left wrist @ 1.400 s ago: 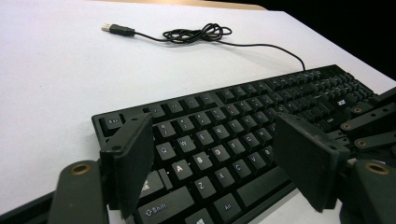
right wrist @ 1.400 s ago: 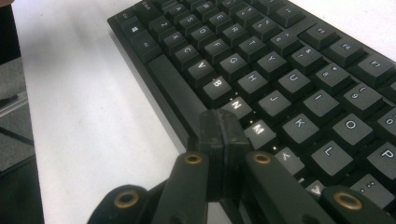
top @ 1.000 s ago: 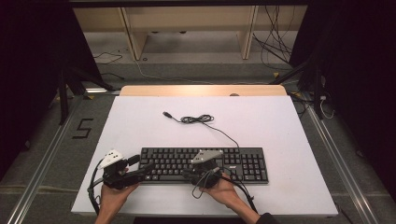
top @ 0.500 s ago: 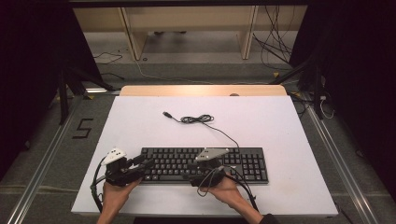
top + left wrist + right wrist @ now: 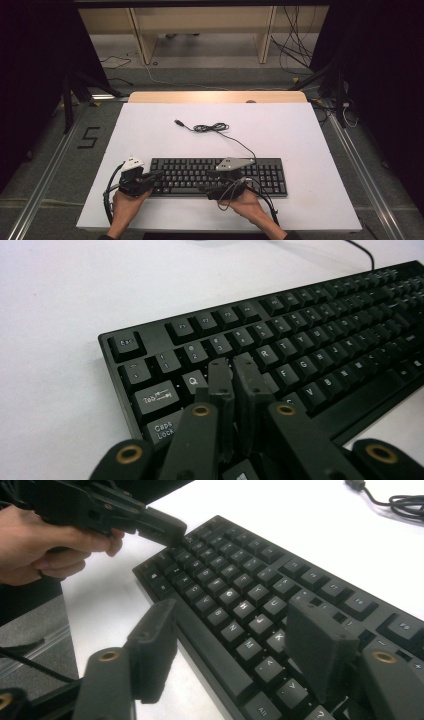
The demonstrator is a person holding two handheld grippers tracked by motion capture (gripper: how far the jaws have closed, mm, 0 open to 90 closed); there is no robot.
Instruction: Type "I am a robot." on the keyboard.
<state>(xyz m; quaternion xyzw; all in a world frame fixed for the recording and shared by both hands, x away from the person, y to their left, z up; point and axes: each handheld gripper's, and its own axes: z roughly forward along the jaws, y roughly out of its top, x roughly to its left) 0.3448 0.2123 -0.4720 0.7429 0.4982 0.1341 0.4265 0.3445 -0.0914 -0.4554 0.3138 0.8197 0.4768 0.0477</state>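
Keyboard point(image 5: 220, 176), black, lies flat along the near part of the white desk point(image 5: 310, 145), its long side running left to right. Its cable point(image 5: 215, 128) runs from the back edge across the desk to a loose coil, the plug lying just beyond. The left gripper point(image 5: 234, 371) rests over the keyboard's left end; its jaws have just been closing and now stand together with nothing between them, tips down on the keys right of Q. The right gripper point(image 5: 235, 645) hangs over the front edge near the middle; its jaws have just been opening and stand wide apart, one above the bare desk before the keyboard, the other over the keys, gripping nothing. A hand point(image 5: 127, 207) holds the left gripper, another hand point(image 5: 247, 207) the right.
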